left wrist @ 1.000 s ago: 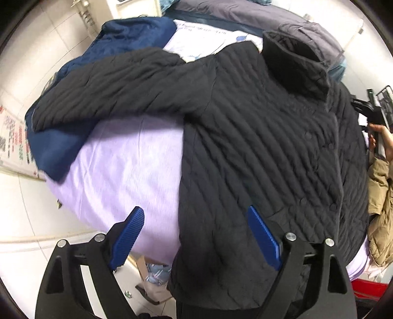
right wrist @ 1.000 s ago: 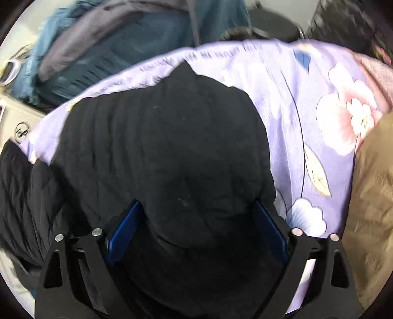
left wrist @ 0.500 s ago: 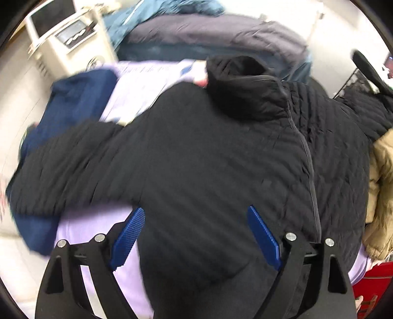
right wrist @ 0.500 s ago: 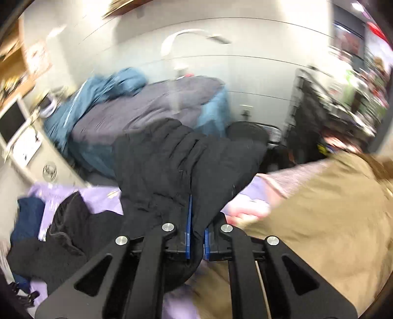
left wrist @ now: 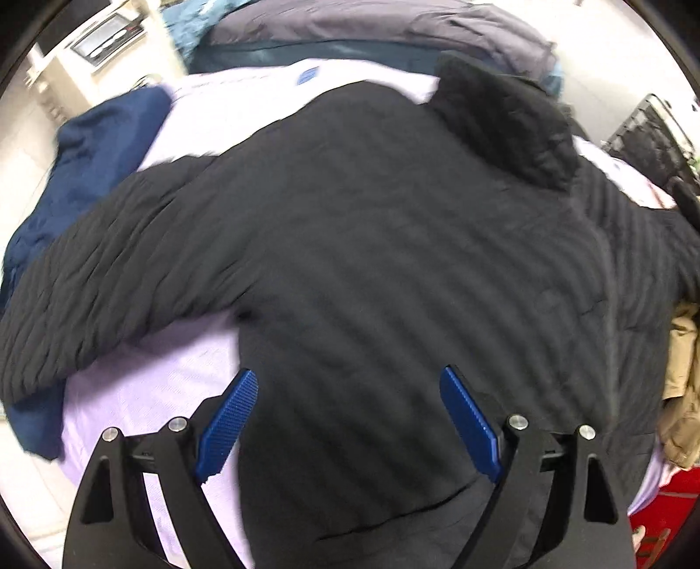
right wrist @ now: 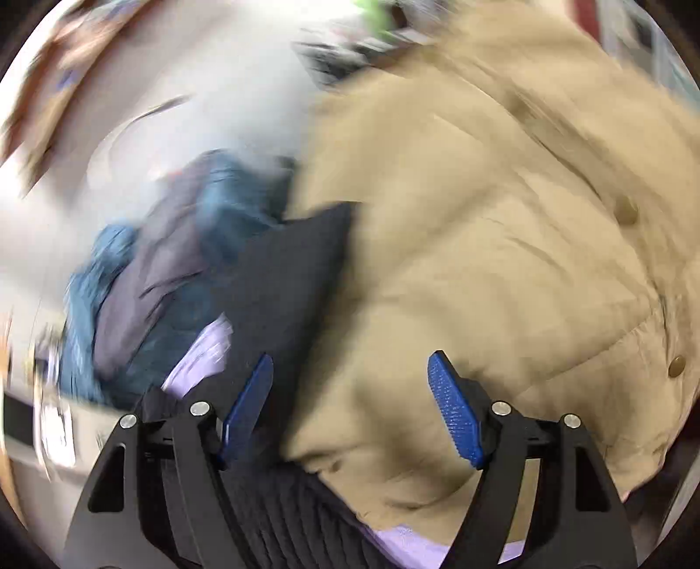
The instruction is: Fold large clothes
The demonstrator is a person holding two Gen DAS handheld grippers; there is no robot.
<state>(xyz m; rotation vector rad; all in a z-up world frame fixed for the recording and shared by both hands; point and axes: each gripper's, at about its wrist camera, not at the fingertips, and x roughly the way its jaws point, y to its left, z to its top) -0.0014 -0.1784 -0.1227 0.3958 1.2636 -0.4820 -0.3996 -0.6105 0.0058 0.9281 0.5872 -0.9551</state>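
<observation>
A black quilted jacket (left wrist: 393, 271) lies spread across a lilac sheet (left wrist: 144, 394), its collar (left wrist: 503, 127) at the far side and one sleeve (left wrist: 109, 280) stretched out to the left over a navy garment (left wrist: 100, 149). The left gripper (left wrist: 348, 420) hovers over the jacket's near hem with its blue pads (left wrist: 227, 424) wide apart, holding nothing. Far beyond the sheet sits a heap of grey and teal clothing (left wrist: 393, 30), and a tan coat (left wrist: 684, 385) shows at the right edge. The right wrist view is heavily blurred. There the right gripper (right wrist: 350, 407) also has its fingers spread and empty, poised above the tan coat (right wrist: 503, 245), which fills the right of the view and overlaps the black jacket (right wrist: 288, 284). A strip of lilac sheet (right wrist: 201, 354) shows to the left, with the grey and teal heap (right wrist: 166, 271) farther back.
</observation>
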